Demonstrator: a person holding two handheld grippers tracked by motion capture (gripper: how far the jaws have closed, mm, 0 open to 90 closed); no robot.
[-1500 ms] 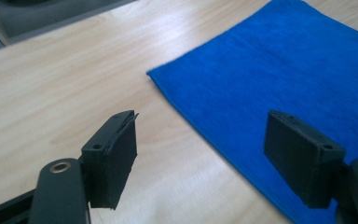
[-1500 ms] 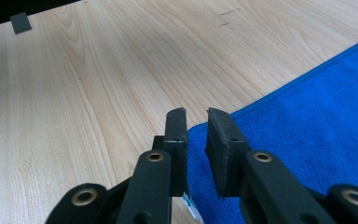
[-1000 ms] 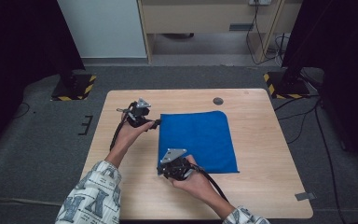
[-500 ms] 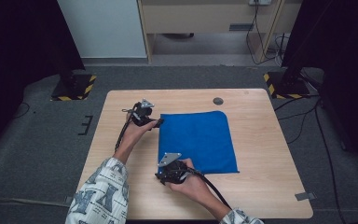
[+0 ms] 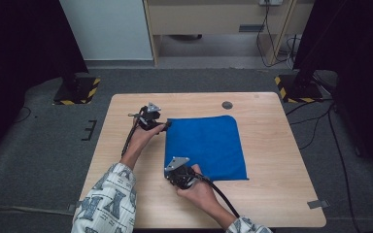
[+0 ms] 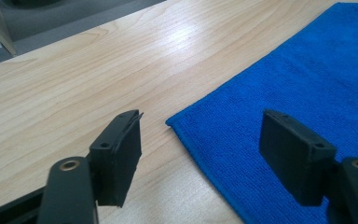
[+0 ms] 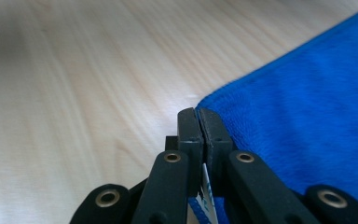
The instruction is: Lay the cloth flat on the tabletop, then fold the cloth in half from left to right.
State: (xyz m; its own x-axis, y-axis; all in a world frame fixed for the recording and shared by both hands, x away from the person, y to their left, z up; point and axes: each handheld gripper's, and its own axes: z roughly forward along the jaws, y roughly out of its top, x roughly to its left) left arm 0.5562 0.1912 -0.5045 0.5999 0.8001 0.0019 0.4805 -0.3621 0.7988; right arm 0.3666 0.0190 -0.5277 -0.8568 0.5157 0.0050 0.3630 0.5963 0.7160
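Where right hand-held gripper (image 7: 199, 122) is clenched, cloth (image 7: 307, 107) grip unclear | left hand-held gripper (image 6: 200, 140) released, closing around corner

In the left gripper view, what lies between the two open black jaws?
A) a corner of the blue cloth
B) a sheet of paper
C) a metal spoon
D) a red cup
A: the corner of the blue cloth lies on the table between the left gripper's open jaws.

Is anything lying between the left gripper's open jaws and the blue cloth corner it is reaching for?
Nothing visible: the left gripper has bare table before the blue cloth corner, which lies flat between its open jaws.
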